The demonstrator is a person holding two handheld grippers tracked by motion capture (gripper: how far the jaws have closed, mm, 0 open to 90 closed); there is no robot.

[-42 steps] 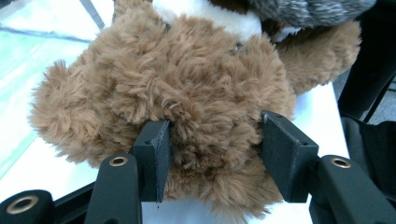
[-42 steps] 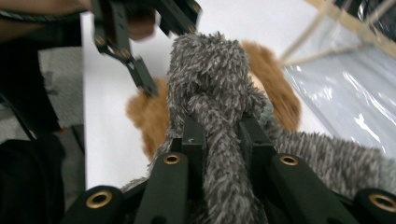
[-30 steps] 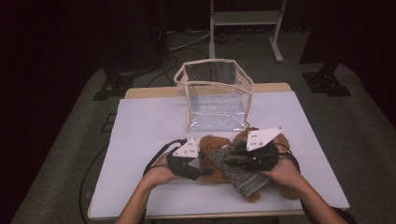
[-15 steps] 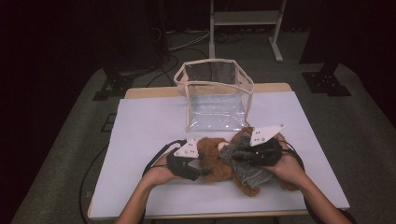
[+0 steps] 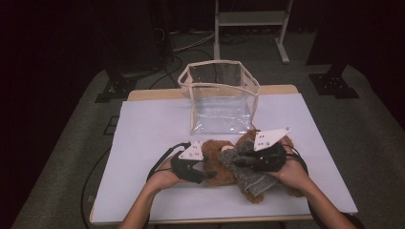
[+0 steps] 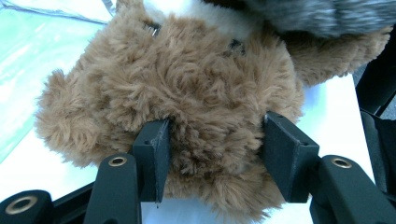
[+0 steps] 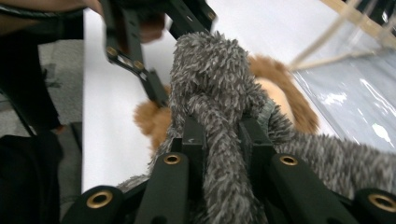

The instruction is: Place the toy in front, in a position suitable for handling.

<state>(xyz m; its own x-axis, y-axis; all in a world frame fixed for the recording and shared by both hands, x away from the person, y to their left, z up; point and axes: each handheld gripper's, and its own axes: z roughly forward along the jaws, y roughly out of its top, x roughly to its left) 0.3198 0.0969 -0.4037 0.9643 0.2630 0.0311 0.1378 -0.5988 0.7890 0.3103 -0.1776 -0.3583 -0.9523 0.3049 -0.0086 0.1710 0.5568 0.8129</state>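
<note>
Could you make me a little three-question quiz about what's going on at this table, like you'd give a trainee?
1. True or false: the left claw has its jaws pressed into the brown fur of the teddy bear.
2. What is the right claw clamped on?
A. the clear bag's rim
B. a fold of the grey fuzzy garment
C. a cable
3. Where does the clear bag stand relative to the bear: nearer the person or farther away?

Key
1. True: both jaws dig into the fur of the bear.
2. B: the grey fuzzy garment is pinched between the jaws.
3. Farther away, upright and open at the top on the white table, behind the bear.
</note>
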